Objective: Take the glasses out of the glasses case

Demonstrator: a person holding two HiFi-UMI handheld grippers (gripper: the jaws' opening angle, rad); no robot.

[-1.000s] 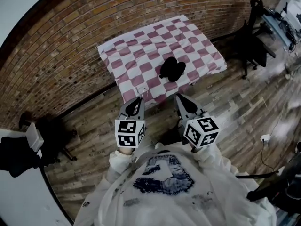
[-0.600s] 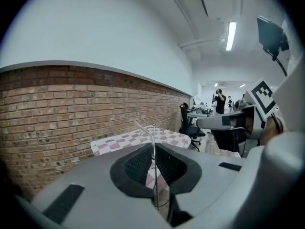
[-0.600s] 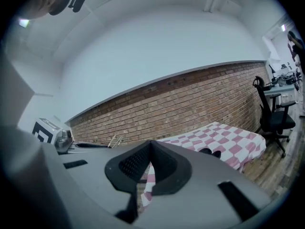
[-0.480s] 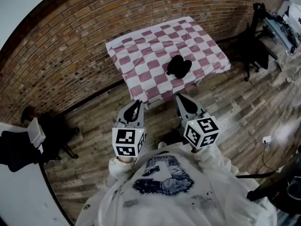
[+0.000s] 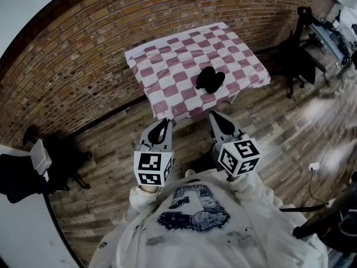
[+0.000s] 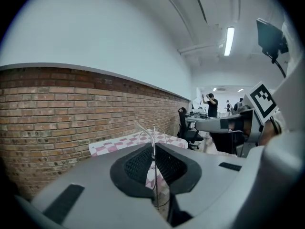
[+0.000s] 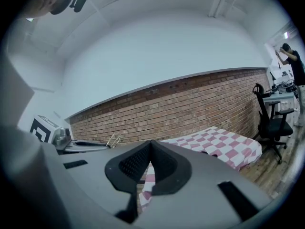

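In the left gripper view, 1 pair of thin wire-framed glasses (image 6: 153,135) is seen pinched between the 2 jaws of the left gripper (image 6: 154,149), with the frame rising above the tips. Beyond it, 1 table (image 6: 116,146) covered by a pink-and-white checked cloth (image 6: 138,140) is set against a brick wall (image 6: 71,109). The right gripper (image 6: 200,124) is held alongside at the right.

In the right gripper view, the 2 jaws of the right gripper are pressed together with nothing between them. The left gripper is seen at the left with the glasses at its tips. 1 black office chair (image 7: 271,123) stands on open floor to the right of the table's corner.

In the head view, 1 black glasses case (image 5: 210,80) is seen on the cloth, lying open as far as can be told. It lies toward the table's near right part, inside the edge and well apart from both grippers. The 2 grippers are held side by side in front of the person's chest, over the wooden plank floor (image 5: 111,149) and just short of the table's front edge. The cloth is draped over every edge. The table's far side is set close to the wall, while bare floor is left open at its front and right.
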